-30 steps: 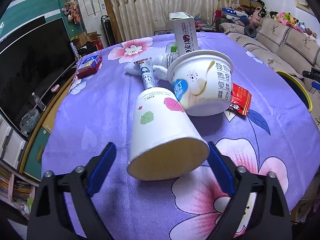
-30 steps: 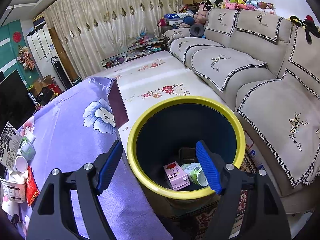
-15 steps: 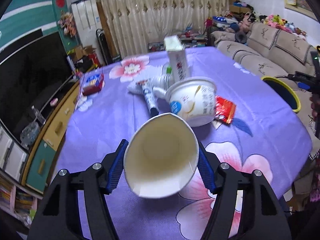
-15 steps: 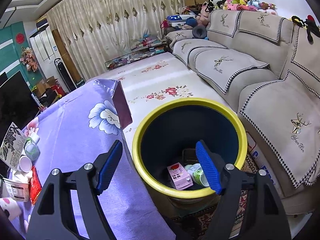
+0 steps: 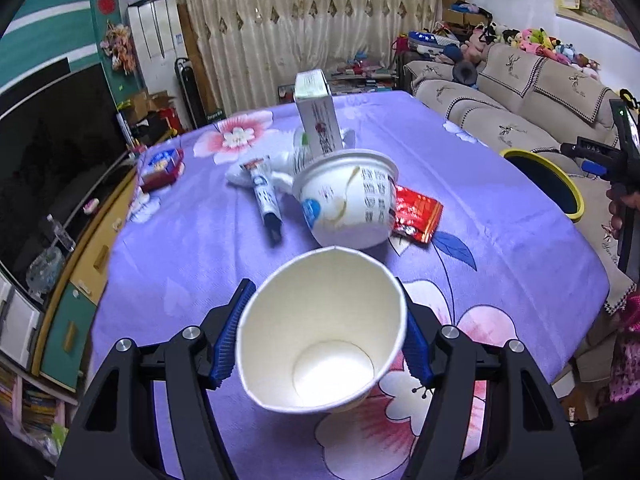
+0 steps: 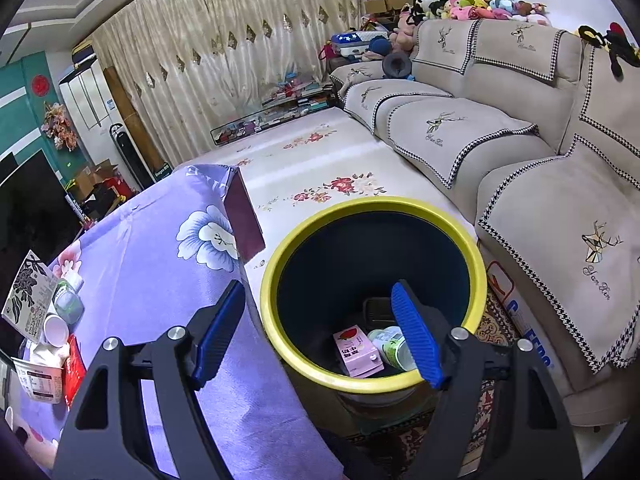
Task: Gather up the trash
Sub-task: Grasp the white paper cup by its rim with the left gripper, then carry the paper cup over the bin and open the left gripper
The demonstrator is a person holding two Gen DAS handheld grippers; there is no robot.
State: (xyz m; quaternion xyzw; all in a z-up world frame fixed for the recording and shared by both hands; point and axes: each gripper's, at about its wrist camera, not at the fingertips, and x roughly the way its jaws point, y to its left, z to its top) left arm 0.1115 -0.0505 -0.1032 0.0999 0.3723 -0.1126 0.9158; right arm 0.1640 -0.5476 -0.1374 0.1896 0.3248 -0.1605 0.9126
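Observation:
My left gripper (image 5: pixel 322 336) is shut on a white paper cup (image 5: pixel 324 332), held above the purple flowered tablecloth (image 5: pixel 180 248) with its mouth facing the camera. Behind it lie a white yogurt tub (image 5: pixel 348 200), a red wrapper (image 5: pixel 416 214), a tube (image 5: pixel 264 196) and an upright carton (image 5: pixel 318 120). My right gripper (image 6: pixel 320 332) is open and empty over the yellow-rimmed bin (image 6: pixel 476 268), which holds a pink carton (image 6: pixel 356 350) and a green-white container (image 6: pixel 390 346). The bin also shows in the left wrist view (image 5: pixel 560 178).
A beige sofa (image 6: pixel 520 168) stands right of the bin. A TV and low cabinet (image 5: pixel 48 168) run along the table's left side. A blue-red box (image 5: pixel 162 164) lies at the table's left edge. The table corner (image 6: pixel 236 200) is beside the bin.
My left gripper closed on the paper cup, lifted it off the table and tipped its mouth toward the camera. My right gripper stayed open over the bin, barely shifting.

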